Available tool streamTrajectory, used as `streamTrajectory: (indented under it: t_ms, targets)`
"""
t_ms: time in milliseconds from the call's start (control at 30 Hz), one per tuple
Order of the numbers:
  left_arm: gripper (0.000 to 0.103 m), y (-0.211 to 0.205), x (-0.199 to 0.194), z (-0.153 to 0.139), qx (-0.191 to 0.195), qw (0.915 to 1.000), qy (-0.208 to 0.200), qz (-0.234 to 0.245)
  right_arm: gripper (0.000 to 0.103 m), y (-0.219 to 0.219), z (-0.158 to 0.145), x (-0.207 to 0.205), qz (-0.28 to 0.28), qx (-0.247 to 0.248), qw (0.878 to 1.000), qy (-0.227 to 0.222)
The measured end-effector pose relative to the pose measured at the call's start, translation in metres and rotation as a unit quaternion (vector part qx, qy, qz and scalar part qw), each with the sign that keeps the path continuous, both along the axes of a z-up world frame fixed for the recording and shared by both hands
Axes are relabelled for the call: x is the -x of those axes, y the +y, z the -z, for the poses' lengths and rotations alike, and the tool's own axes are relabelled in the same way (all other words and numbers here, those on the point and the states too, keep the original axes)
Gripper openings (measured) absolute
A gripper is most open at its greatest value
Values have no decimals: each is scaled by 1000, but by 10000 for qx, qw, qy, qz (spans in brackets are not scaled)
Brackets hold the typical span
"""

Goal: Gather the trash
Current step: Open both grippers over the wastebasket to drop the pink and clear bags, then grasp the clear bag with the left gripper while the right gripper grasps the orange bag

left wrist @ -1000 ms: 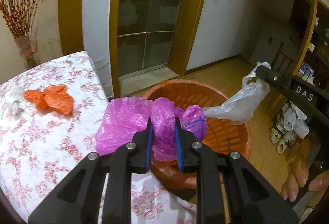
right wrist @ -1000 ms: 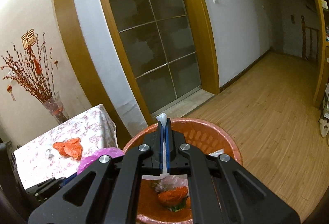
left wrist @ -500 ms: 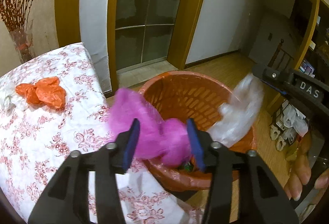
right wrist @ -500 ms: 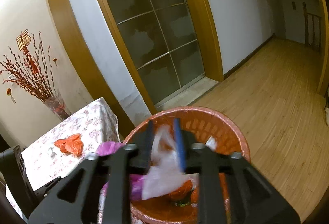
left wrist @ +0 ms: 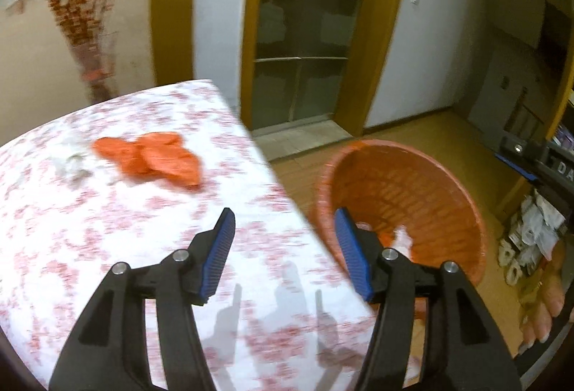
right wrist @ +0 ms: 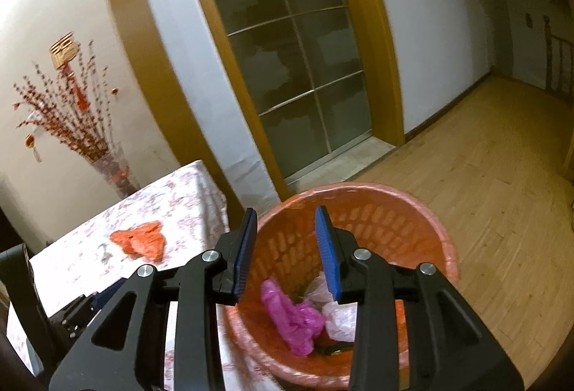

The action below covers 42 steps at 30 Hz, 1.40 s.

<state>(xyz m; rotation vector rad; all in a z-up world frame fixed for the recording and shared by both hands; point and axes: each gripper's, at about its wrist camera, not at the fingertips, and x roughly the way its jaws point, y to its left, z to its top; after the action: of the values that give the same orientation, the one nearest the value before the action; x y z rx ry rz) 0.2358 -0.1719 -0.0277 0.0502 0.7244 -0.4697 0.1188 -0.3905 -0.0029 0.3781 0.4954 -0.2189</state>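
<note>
The orange waste basket (right wrist: 423,222) stands on the floor beside the table; it also shows in the left wrist view (left wrist: 430,175). A magenta plastic bag (right wrist: 294,315) and a clear plastic bag (right wrist: 340,315) lie inside it. My right gripper (right wrist: 287,247) is open and empty above the basket. My left gripper (left wrist: 285,247) is open and empty over the table's right edge. A crumpled orange bag (left wrist: 150,157) lies on the floral tablecloth (left wrist: 107,229), also seen in the right wrist view (right wrist: 140,240). A white scrap (left wrist: 71,161) lies left of it.
A vase of red branches (right wrist: 111,168) stands at the wall behind the table. A glass sliding door (right wrist: 294,68) is behind the basket. Wooden floor (right wrist: 484,193) extends to the right. A shelf with white items (left wrist: 531,233) stands at the far right.
Both grippers opened; the magenta bag and the clear bag dropped into the basket. My left gripper swung left toward the table.
</note>
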Motion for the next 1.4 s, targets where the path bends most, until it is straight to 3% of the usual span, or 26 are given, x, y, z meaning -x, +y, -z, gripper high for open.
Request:
streamTrajectory:
  t_ms: [233, 300, 500, 633, 933, 1133, 1267, 1333, 1400]
  targets:
    - [60, 74, -16, -2, -35, 9968, -37, -795, 36, 46, 1, -22, -596, 13, 9982, 86]
    - [60, 91, -21, -3, -42, 9951, -48, -985, 45, 61, 1, -30, -763, 6, 9970, 112]
    - [63, 157, -41, -4, -12, 9844, -58, -1761, 59, 107, 5, -62, -1198, 168, 9924, 240]
    - [63, 190, -57, -7, 27, 9760, -62, -2175, 59, 136, 11, -90, -1508, 271, 9874, 397]
    - [63, 223, -82, -1, -50, 9678, -21, -2518, 59, 180, 53, -163, -2075, 306, 9733, 928]
    - [63, 228, -98, 6, -41, 9666, 44, -2564, 59, 202, 73, -185, -2278, 641, 9645, 1171]
    - [63, 230, -105, 9, -29, 9662, 61, -2576, 51, 211, 84, -195, -2413, 773, 9582, 1329]
    - [63, 230, -108, 10, -41, 9662, 65, -2578, 37, 213, 88, -200, -2513, 731, 9540, 1465]
    - [63, 229, -110, 11, -49, 9664, 79, -2567, 15, 213, 91, -203, -2530, 685, 9525, 1552]
